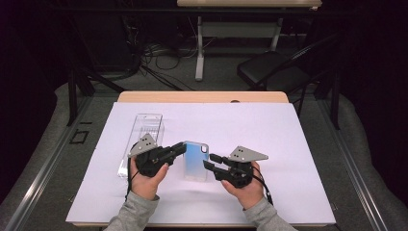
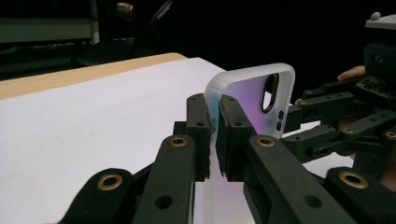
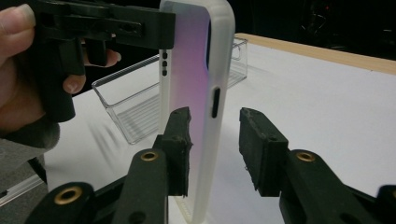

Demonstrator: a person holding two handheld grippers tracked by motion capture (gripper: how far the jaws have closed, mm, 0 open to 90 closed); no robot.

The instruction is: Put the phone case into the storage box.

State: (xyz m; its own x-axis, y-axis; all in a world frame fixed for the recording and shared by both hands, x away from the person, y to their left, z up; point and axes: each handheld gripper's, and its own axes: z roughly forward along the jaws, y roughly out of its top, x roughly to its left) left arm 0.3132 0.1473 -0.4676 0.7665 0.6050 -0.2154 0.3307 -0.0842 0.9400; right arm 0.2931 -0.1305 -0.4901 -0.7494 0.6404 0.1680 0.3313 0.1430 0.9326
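The phone case [image 1: 196, 160], translucent with frosted white edges and a blue-to-violet sheen across its back, is between the two grippers above the white sheet [image 1: 269, 130] that covers the counter [image 1: 202, 96], toward the near middle of it. The left gripper [image 1: 182, 146] has its jaws clenched on one long edge of the case; in the left gripper view the two black pads pinch the frosted rim just below the rounded corner, with the oval camera cut-out of the case [image 2: 270, 93] standing beyond them. The right gripper [image 1: 210, 161] reaches toward the opposite long edge, and its jaws are released: in the right gripper view the case [image 3: 198, 93] stands upright between them, one pad close against its flat side, the other pad clear of it with a gap showing (whether the near pad actually touches the case I cannot tell). A slot and three small holes mark the case's edge there. To the left of the case and farther back on the sheet lies a clear plastic box [image 1: 144, 134], long and open-topped, just behind the left gripper. Beyond the counter a dark folding chair [image 1: 274, 72] stands on the grey floor.
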